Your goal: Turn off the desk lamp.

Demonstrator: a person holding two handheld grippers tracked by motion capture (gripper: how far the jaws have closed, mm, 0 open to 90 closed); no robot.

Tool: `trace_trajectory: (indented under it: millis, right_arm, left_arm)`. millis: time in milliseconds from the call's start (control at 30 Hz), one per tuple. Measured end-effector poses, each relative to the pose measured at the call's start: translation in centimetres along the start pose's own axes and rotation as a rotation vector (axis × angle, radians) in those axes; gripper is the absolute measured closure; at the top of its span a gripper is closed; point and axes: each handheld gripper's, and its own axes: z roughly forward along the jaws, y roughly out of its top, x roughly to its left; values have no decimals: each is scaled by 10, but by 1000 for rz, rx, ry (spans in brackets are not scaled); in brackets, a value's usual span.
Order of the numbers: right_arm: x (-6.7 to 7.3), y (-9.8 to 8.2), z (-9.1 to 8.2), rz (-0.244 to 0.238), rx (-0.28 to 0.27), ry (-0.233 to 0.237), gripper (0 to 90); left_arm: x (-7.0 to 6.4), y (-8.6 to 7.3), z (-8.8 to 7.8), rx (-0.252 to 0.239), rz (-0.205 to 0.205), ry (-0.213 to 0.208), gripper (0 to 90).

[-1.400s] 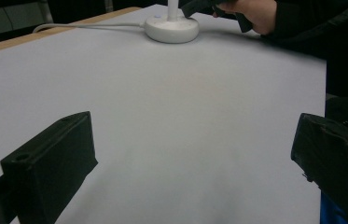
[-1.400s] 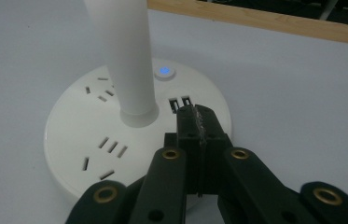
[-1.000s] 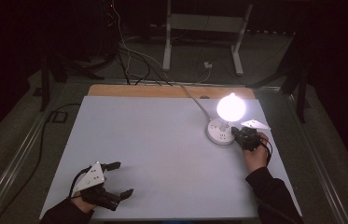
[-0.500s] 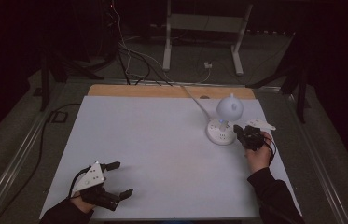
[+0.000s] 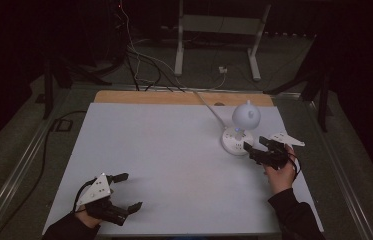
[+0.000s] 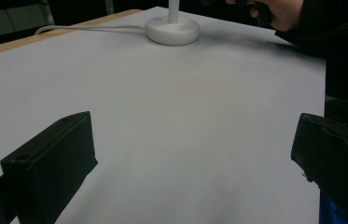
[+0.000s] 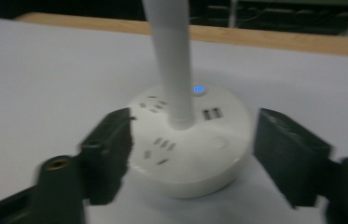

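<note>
Dark floor and tangled cables surround the pale grey rectangular table [image 5: 174,165], whose far edge shows a strip of bare wood. Near its far right stands the white desk lamp with a round socket base and globe-shaped head [image 5: 239,132], unlit, a blue light on the base. The right gripper [image 5: 255,151] sits just beside that base, jaws apart on either side of it, while the left gripper [image 5: 128,192] rests well away from the lamp, jaws wide apart.

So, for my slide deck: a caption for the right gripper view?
Open right gripper straddles the lamp's round white socket base, blue light on.
</note>
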Motion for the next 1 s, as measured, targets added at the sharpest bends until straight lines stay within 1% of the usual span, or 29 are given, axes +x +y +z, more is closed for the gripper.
trace_trajectory:
  millis: [33, 100, 167, 267, 333, 400, 433, 467, 500, 533, 633, 667, 700, 733, 800, 833, 900, 1000]
  right_arm:
    - [1, -1, -3, -7, -5, 20, 126]
    - [5, -2, -9, -10, -9, 54, 83]
    - [9, -3, -14, -7, -12, 106, 8]
    - [17, -6, -20, -29, 3, 156, 0]
    - [22, -10, -22, -35, 18, 190, 0]
    - [27, -15, -25, -66, -10, 201, 0]
    - [27, -15, -25, -66, -10, 201, 0]
    - [31, -19, -27, -87, 10, 231, 0]
    - [31, -19, -27, -87, 10, 231, 0]
    - [35, -24, -29, -95, 26, 255, 0]
    - [42, -32, -33, -99, 51, 290, 0]
    - [42, -32, -33, -99, 51, 290, 0]
    - [46, -37, -35, -107, 77, 309, 0]
    - [46, -37, -35, -107, 77, 309, 0]
    - [53, -42, -39, -128, 97, 332, 0]
    - [53, -42, -39, -128, 97, 332, 0]
    - [56, -45, -42, -148, 102, 335, 0]
    - [57, -50, -46, -160, 108, 357, 0]
  left_arm:
    - [0, 0, 0, -3, 1, 0, 4]
    - [0, 0, 0, -2, 2, 0, 4]
    - [0, 0, 0, -1, 5, 0, 4]
    - [-1, 1, 0, -6, 2, -2, 4]
    - [0, 0, 0, -3, 4, -1, 5]
    - [-1, 0, 0, -2, 5, -1, 4]
    - [-1, 1, 0, -6, 3, -2, 4]
    - [-1, 1, 0, -7, 1, -3, 5]
    - [-1, 1, 0, -6, 2, -3, 5]
    - [-1, 0, 0, -4, 5, -1, 4]
    - [-1, 1, 0, -7, 4, -4, 4]
    - [-1, 1, 0, -5, 4, -3, 4]
    - [-2, 0, -1, -3, 4, -2, 5]
    - [-2, 0, -1, -2, 5, -2, 5]
    - [-2, 1, -1, -6, 8, -1, 4]
    - [-2, 1, -1, -7, 7, -2, 4]
    - [-2, 0, -1, -3, 7, -3, 4]
    - [-2, 1, 0, -4, 8, -4, 4]
